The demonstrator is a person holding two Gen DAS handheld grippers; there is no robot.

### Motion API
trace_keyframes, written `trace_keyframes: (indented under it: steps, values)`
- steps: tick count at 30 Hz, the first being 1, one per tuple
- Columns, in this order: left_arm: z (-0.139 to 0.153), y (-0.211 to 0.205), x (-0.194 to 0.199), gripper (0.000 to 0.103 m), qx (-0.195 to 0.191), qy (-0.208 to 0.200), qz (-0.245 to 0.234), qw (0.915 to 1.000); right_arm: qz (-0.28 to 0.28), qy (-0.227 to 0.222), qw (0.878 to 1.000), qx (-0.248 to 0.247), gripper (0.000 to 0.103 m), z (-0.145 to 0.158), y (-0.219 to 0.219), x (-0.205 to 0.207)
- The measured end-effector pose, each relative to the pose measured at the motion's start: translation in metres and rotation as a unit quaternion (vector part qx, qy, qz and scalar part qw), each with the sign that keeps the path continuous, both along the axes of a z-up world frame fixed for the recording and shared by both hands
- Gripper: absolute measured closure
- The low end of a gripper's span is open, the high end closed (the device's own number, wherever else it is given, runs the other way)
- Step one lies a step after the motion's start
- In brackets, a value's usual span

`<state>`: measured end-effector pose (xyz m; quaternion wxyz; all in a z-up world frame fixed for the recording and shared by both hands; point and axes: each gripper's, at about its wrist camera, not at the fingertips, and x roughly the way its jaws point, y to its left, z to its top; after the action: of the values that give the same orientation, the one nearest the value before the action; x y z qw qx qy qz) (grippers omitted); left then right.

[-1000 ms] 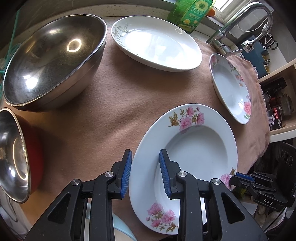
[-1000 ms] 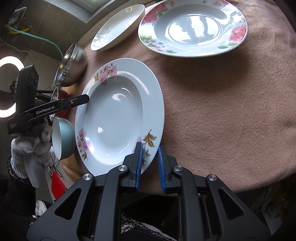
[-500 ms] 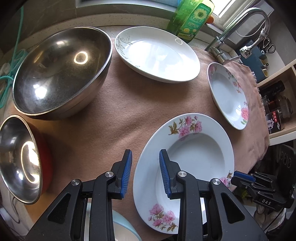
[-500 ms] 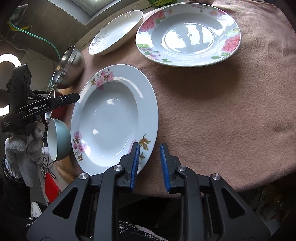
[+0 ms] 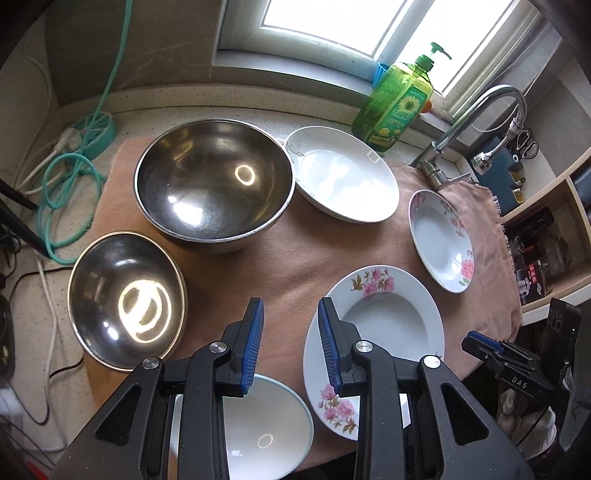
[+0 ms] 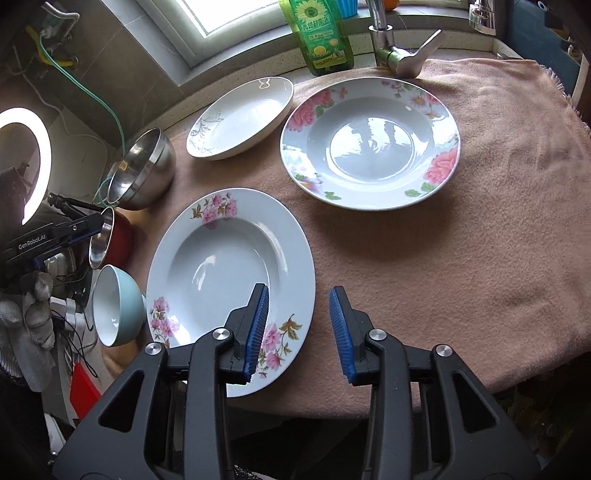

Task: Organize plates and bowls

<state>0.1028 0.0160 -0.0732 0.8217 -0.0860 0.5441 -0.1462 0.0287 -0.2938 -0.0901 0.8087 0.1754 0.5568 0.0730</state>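
Note:
A pink-flowered soup plate [image 5: 388, 321] [image 6: 221, 266] lies on the brown cloth [image 5: 295, 258] near its front edge. My left gripper [image 5: 290, 347] is open and empty, raised above the plate's left rim. My right gripper [image 6: 299, 328] is open and empty, above the plate's right rim. A rose-patterned plate [image 5: 439, 240] [image 6: 369, 144] and a plain white plate [image 5: 343, 177] [image 6: 240, 118] lie farther back. A large steel bowl [image 5: 214, 184] [image 6: 142, 170], a smaller steel bowl [image 5: 125, 302] [image 6: 101, 236] and a light blue bowl [image 5: 258, 428] [image 6: 114, 306] stand at the left.
A green soap bottle [image 5: 399, 99] [image 6: 319, 33] and a tap [image 5: 472, 122] [image 6: 391, 48] stand at the back by the window. Green hose and cables [image 5: 70, 177] lie at the far left. A shelf [image 5: 546, 236] with bottles is at the right.
Both grippers have drawn back and risen from the flowered plate. The right gripper, nearly closed at the plate's rim, has opened wide. The plate rests on the cloth.

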Motion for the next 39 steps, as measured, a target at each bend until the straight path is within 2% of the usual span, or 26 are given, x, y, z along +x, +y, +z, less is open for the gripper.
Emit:
trace_keyframes:
  steps: [3,6,8,12,16,21,24,30,35,39]
  values:
    - [0.005,0.014,-0.009,0.075,-0.005,-0.006,0.015,0.9999,-0.004,-0.016,1.000,0.006,0.067,0.005,0.005,0.001]
    - [0.007,0.025,-0.016,0.075,-0.011,-0.010,0.028,0.9995,-0.011,-0.033,0.999,0.001,0.056,0.012,0.007,0.002]
    - [0.009,0.028,-0.019,0.075,-0.013,-0.013,0.030,0.9994,-0.014,-0.047,0.999,-0.001,0.055,0.019,0.007,0.002]
    - [0.012,0.027,-0.024,0.075,-0.029,-0.018,0.027,0.9990,-0.015,-0.054,0.998,-0.004,0.054,0.026,0.002,0.009]
    - [0.013,0.014,-0.026,0.075,-0.031,-0.026,0.021,0.9990,-0.023,-0.057,0.998,-0.023,0.048,0.033,-0.013,0.017]
    - [0.009,-0.015,-0.025,0.075,-0.043,-0.027,0.034,0.9981,-0.008,-0.056,0.998,-0.042,0.048,0.033,-0.044,0.034]
    - [0.004,-0.038,-0.023,0.075,-0.054,-0.023,0.049,0.9971,-0.003,-0.038,0.998,-0.052,0.047,0.028,-0.067,0.047]
    - [-0.011,-0.096,-0.010,0.075,-0.070,-0.017,0.055,0.9959,0.017,-0.030,0.998,-0.059,0.047,0.013,-0.114,0.070]
    - [-0.029,-0.141,0.001,0.075,-0.080,0.001,0.048,0.9956,0.051,-0.035,0.996,-0.063,0.047,0.005,-0.137,0.086]
    - [-0.040,-0.163,0.008,0.075,-0.089,0.013,0.045,0.9950,0.066,-0.031,0.996,-0.058,0.058,-0.005,-0.148,0.100]
